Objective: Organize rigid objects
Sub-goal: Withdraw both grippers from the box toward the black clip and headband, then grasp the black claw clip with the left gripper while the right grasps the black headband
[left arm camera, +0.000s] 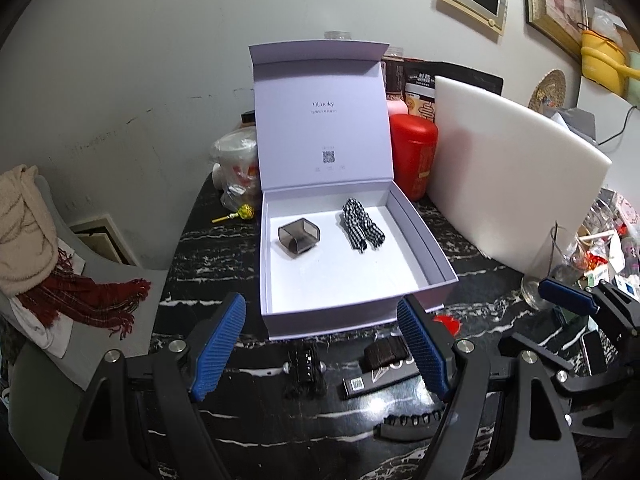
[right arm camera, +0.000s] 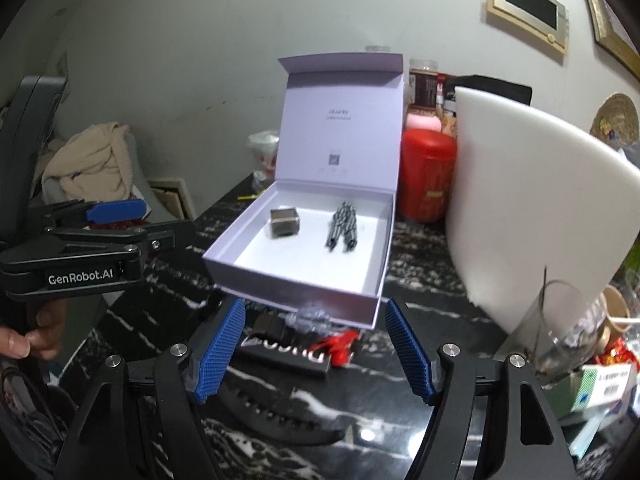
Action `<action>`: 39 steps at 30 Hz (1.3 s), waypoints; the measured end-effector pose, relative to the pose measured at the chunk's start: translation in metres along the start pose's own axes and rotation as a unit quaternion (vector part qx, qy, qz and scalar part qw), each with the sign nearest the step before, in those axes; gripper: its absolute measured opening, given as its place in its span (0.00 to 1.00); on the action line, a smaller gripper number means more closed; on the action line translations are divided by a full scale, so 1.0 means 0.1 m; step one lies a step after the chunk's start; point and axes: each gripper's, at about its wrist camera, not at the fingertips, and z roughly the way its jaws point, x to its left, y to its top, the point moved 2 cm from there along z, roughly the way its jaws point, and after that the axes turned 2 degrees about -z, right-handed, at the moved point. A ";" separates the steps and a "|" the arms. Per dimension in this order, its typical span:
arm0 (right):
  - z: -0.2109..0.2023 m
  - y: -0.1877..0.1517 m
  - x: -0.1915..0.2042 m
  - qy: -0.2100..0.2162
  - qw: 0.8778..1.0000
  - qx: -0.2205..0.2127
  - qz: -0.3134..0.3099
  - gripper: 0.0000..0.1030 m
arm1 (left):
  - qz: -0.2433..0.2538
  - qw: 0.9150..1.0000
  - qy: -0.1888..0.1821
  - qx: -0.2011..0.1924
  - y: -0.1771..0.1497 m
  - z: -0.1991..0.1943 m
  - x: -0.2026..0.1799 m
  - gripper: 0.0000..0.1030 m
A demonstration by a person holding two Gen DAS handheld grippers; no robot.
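An open lilac box (left arm camera: pixel 424 236) (right arm camera: pixel 376 264) sits on the black marble table. Inside lie a smoky clear case (left arm camera: pixel 299 237) (right arm camera: pixel 285 222) and a black-and-white checked hair clip (left arm camera: pixel 362 229) (right arm camera: pixel 342 226). In front of the box lie a black clip (left arm camera: pixel 303 362), a dark brown clip (left arm camera: pixel 384 351), a flat black box (left arm camera: pixel 380 378) (right arm camera: pixel 288 354), a red clip (left arm camera: pixel 447 322) (right arm camera: pixel 340 346), a clear clip (right arm camera: pixel 310 316) and a black comb-like clip (left arm camera: pixel 408 426) (right arm camera: pixel 280 416). My left gripper (left arm camera: pixel 322 344) is open above them. My right gripper (right arm camera: pixel 316 350) is open too.
A white board (left arm camera: pixel 512 184) (right arm camera: pixel 532 200) leans at the right. A red canister (left arm camera: pixel 414 156) (right arm camera: pixel 428 176), jars and a plastic bag stand behind the box. A glass (right arm camera: pixel 560 328) stands at the right. A lollipop (left arm camera: pixel 240 213) lies left of the box.
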 end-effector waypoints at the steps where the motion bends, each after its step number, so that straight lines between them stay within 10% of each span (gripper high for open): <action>1: 0.01 -0.02 0.01 0.005 1.000 0.001 0.001 0.72 | 0.002 1.000 -0.003 0.001 -0.03 0.01 -0.01 0.76; 39: 0.64 -0.85 0.19 0.084 0.987 0.131 -0.040 0.73 | -0.022 0.995 0.012 0.099 -0.67 0.98 0.28 0.76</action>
